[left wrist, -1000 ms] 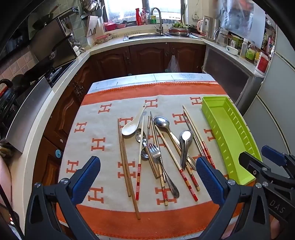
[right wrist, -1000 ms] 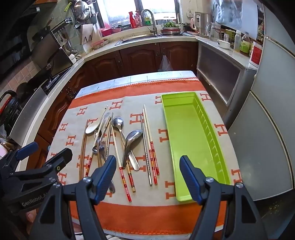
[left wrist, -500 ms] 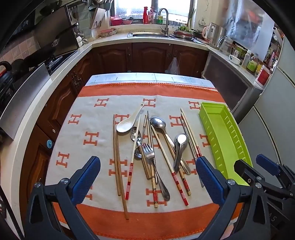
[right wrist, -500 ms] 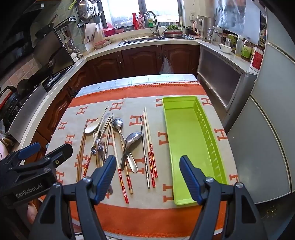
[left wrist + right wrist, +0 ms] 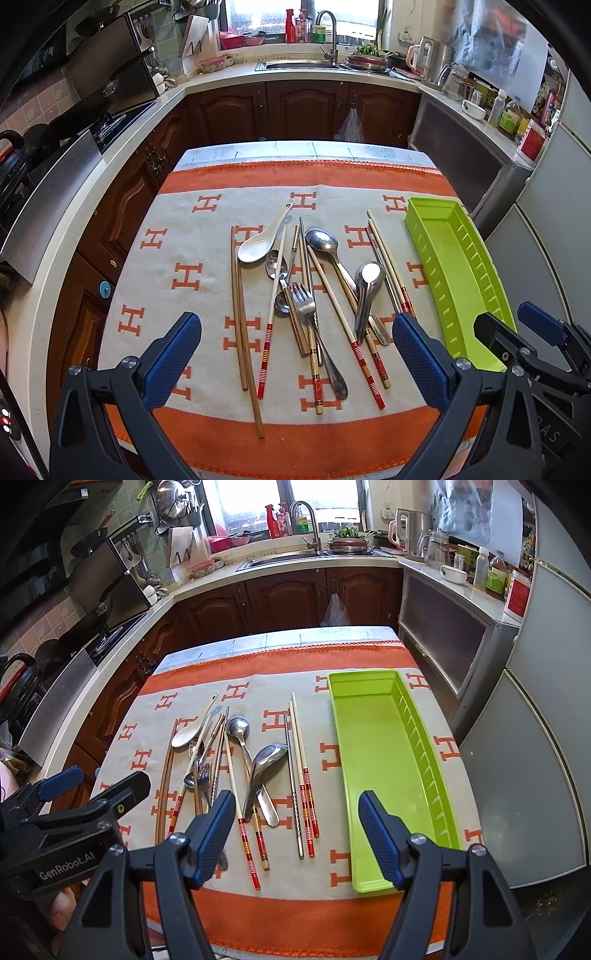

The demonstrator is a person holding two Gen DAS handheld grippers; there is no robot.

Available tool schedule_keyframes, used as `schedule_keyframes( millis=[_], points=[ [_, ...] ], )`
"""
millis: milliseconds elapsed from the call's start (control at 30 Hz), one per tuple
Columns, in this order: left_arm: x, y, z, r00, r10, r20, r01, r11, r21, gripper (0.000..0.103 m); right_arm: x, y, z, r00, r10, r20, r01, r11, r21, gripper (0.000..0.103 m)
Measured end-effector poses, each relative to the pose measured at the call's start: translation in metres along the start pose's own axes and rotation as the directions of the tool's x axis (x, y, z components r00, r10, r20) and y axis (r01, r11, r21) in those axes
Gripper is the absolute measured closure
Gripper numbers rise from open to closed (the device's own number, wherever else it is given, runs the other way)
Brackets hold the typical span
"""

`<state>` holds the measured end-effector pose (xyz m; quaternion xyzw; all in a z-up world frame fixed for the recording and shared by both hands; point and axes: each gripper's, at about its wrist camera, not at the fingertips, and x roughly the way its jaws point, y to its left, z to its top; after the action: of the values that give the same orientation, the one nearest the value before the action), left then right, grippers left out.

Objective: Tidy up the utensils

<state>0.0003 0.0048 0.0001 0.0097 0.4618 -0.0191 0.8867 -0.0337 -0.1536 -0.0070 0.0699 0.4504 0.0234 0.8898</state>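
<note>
1. Left tool (image 5: 295, 354) gapes wide, holding nothing, low in frame.
2. Right tool (image 5: 297, 834) likewise gapes, holding nothing.
3. Utensils (image 5: 310, 295) lie heaped mid-frame on the table (image 5: 166, 280).
4. Tray (image 5: 373, 760) lies right of them.

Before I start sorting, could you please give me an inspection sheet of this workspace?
Surface: table under an orange and beige H-pattern cloth.
Job's things: green tray on the cloth's right side, nothing in it; utensil pile to its left, with a white ceramic spoon, metal spoons, a fork and crossed chopsticks.
Clutter: nothing seen on the cloth beyond the utensils.
Grippers: left gripper and right gripper both open, fingers holding nothing, above the near edge.
Cables: nothing seen.
Surroundings: kitchen counters with sink, kettle, stove at left, fridge at right.
</note>
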Motion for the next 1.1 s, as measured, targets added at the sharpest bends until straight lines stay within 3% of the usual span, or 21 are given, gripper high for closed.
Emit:
schedule_keyframes(
  millis=[1100],
  points=[
    [-0.0072, 0.0034, -0.0023, 1.0, 0.02, 0.021, -0.02, 1.0, 0.018, 0.001, -0.001, -0.0014, -0.0026, 0.999, 0.032, 0.006, -0.032, 0.999, 0.021, 0.035]
  ],
)
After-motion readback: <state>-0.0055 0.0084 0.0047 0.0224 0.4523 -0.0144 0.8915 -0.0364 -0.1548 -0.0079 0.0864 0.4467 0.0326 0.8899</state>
